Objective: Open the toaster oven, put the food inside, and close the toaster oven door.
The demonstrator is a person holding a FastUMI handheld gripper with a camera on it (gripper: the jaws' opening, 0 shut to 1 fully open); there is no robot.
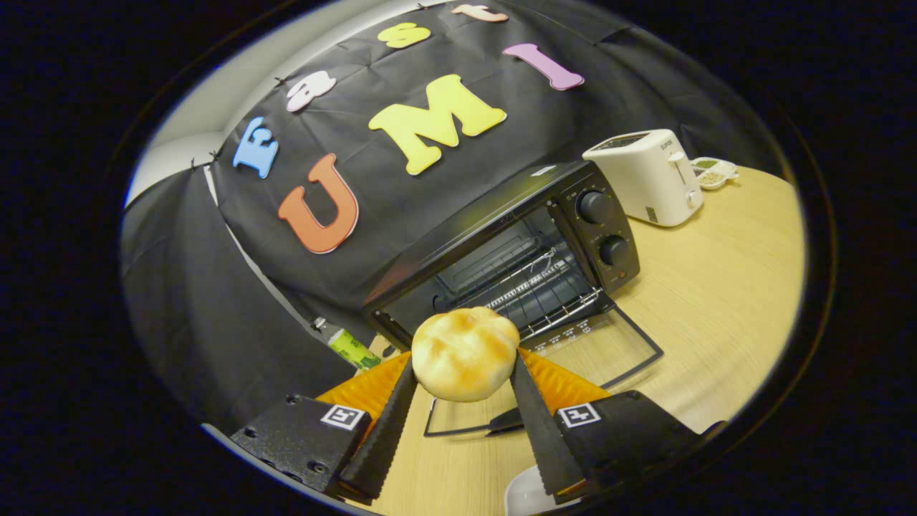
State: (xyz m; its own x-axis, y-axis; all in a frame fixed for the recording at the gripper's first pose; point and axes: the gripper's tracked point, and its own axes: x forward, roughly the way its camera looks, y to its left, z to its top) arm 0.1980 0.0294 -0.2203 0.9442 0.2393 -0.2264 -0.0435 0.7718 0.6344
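Observation:
A round, golden bread bun point(464, 352) is clamped between both fingers of my gripper point(463, 367), held in the air above the wooden table. Just beyond the bun stands the black toaster oven point(512, 236), its glass door point(609, 351) folded down flat toward me. Inside, a wire rack point(534, 287) shows in the open cavity. Two knobs sit on the oven's right-hand panel point(602, 229). The bun hangs in front of the cavity's lower left part, above the lowered door.
A white pop-up toaster point(648, 175) stands to the right of the oven, with a small white dish point(713, 172) of greenish bits behind it. A green-labelled bottle point(347, 344) lies left of the oven. A white rim point(526, 494) shows by the right finger.

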